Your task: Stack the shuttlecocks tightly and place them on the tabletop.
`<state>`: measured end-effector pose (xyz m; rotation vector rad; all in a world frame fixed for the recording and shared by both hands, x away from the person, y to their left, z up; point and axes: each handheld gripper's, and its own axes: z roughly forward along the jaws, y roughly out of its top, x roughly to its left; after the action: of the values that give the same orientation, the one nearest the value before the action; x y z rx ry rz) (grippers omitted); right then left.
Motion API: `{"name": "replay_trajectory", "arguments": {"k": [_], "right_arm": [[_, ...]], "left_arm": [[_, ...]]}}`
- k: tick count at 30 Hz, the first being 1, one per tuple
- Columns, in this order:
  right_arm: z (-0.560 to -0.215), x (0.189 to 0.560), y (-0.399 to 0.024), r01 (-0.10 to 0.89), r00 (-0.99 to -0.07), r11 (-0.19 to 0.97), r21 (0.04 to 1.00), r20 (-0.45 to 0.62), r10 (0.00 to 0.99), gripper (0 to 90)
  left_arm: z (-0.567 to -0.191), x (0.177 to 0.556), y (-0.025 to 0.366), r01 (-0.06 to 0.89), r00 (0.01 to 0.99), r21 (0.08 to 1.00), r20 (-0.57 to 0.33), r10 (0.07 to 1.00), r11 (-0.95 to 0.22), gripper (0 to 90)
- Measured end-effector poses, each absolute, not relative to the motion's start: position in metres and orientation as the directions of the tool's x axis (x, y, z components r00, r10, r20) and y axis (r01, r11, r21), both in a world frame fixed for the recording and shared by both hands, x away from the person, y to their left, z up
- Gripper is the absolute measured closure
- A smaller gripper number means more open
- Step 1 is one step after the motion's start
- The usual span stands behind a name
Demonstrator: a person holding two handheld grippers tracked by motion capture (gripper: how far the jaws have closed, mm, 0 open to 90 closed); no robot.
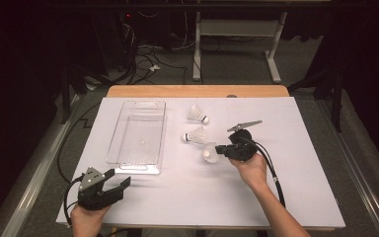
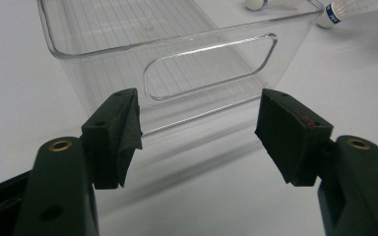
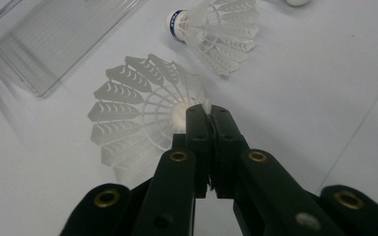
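Right under my camera, the right gripper [image 3: 207, 114] is clenched on the shuttlecock [image 3: 138, 110], its two black jaws pressed together on the skirt's rim. That shuttlecock lies just ahead of the jaws in the right gripper view, its open skirt facing the camera.

I judge the step in hand to be carrying this shuttlecock to the clear bin [image 1: 137, 137]. A plastic skirt is thin and springy, so I'd keep the pinch steady and lift slowly. I would raise it well above the bin's wall before crossing, then let go low inside so it doesn't bounce out.

Ahead and to the right of the jaws lies a second shuttlecock [image 3: 215, 33] with a blue band round its cork; I'd lift straight up so as not to brush it. A third shuttlecock [image 1: 197, 114] lies farther off, beyond that one.

My left gripper [image 1: 116, 183] is released, jaws wide apart, with nothing between them. It faces the bin's near end wall with its handle cut-out.

Everything rests on a white sheet [image 1: 296, 197] over the wooden bench [image 1: 197, 91]. Beyond lie a dark room, a grey floor, loose cables [image 1: 145, 59] and a white table frame [image 1: 237, 44].
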<state>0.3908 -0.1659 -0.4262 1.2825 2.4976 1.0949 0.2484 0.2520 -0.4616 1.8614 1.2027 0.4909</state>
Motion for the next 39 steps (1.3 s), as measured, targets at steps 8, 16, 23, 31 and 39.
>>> {"name": "replay_trajectory", "arguments": {"k": [8,16,23,31,39], "right_arm": [[-0.428,0.392,-0.169,0.659,-0.619,0.38,0.649,0.182,0.764,86.8],[-0.429,0.391,-0.173,0.657,-0.61,0.385,0.648,0.157,0.777,82.8],[-0.433,0.394,-0.181,0.661,-0.59,0.366,0.655,0.152,0.793,81.1],[-0.438,0.397,-0.191,0.669,-0.569,0.333,0.665,0.169,0.805,75.9],[-0.444,0.402,-0.191,0.681,-0.553,0.328,0.655,0.166,0.817,73.0]], "left_arm": [[-0.462,0.249,0.252,0.55,0.463,0.814,-0.111,0.879,-0.186,34.1],[-0.462,0.249,0.25,0.547,0.462,0.812,-0.09,0.883,-0.204,34.1],[-0.462,0.249,0.251,0.548,0.459,0.813,-0.096,0.883,-0.197,34.0],[-0.463,0.252,0.252,0.557,0.466,0.805,-0.098,0.879,-0.205,34.1],[-0.464,0.254,0.251,0.555,0.476,0.802,-0.088,0.875,-0.221,34.1]]}}
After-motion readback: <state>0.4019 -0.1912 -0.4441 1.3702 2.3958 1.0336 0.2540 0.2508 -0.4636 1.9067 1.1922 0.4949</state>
